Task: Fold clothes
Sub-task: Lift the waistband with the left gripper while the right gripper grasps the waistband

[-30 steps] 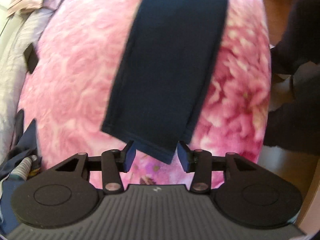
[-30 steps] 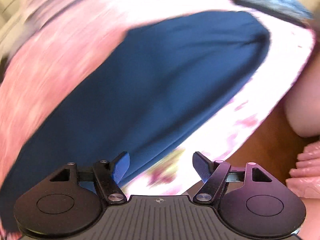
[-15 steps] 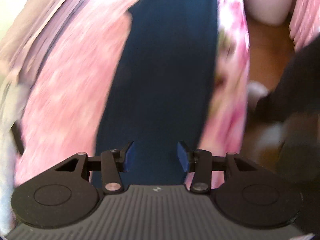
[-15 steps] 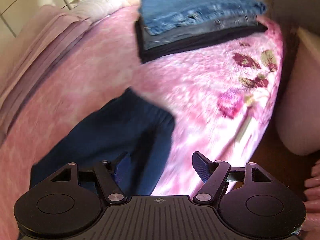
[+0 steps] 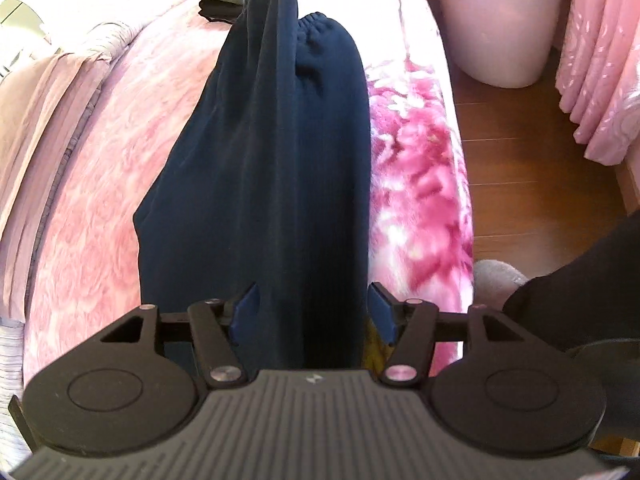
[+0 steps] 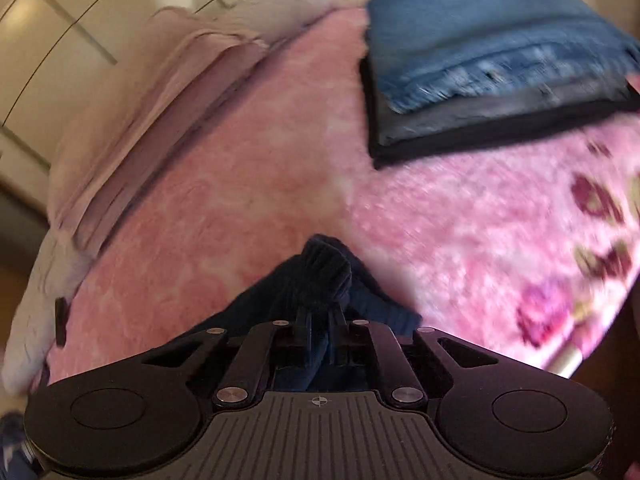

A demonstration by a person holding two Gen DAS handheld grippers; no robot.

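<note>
Since the earlier frame, the right gripper (image 6: pixel 320 326) has clamped the navy sweatpants' (image 5: pixel 276 168) bunched waistband, lifting it. The left gripper's (image 5: pixel 310 312) jaws have been widening, apparently gripping nothing, the pants leg between them. Folded jeans (image 6: pixel 488 40) lie far on the pink blanket (image 5: pixel 100 184).

Navy trousers (image 5: pixel 280 152) matt knit cloth; blanket (image 5: pixel 100 200) fluffy plush (pink).

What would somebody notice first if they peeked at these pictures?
The long navy pants stretched down the fluffy pink blanket. The right gripper has just pinched shut on a bunched bit of them. Farther back on the blanket sits a neat stack of folded jeans.
</note>
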